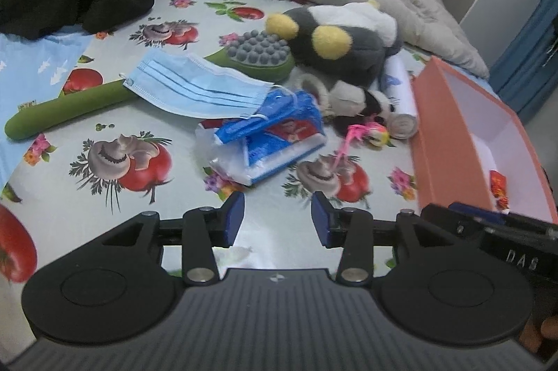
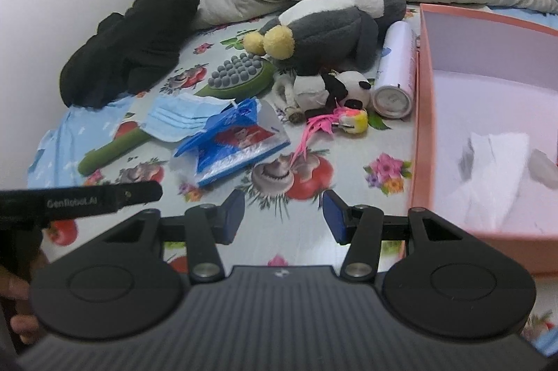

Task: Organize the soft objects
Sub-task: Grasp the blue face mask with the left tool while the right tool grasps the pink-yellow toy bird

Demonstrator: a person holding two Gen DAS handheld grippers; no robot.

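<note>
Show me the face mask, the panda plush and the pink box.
face mask (image 1: 195, 88), left wrist view, middle pleats.
panda plush (image 2: 348, 86), right wrist view, white head.
pink box (image 2: 423, 113), right wrist view, left wall.

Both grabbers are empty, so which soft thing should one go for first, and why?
Probably ease the left gripper forward to the blue tissue pack. Its jaws are open and empty, the pack lies straight ahead and nearest, and the pink box waits just to the right. The right gripper is open too.

Grey-white plush (image 2: 334, 22) with yellow feet lies on its side, frame centre; small panda plush (image 2: 334, 88) just below; blue mask (image 2: 181, 120) lower left; pink box (image 2: 423, 127) at right.
</note>
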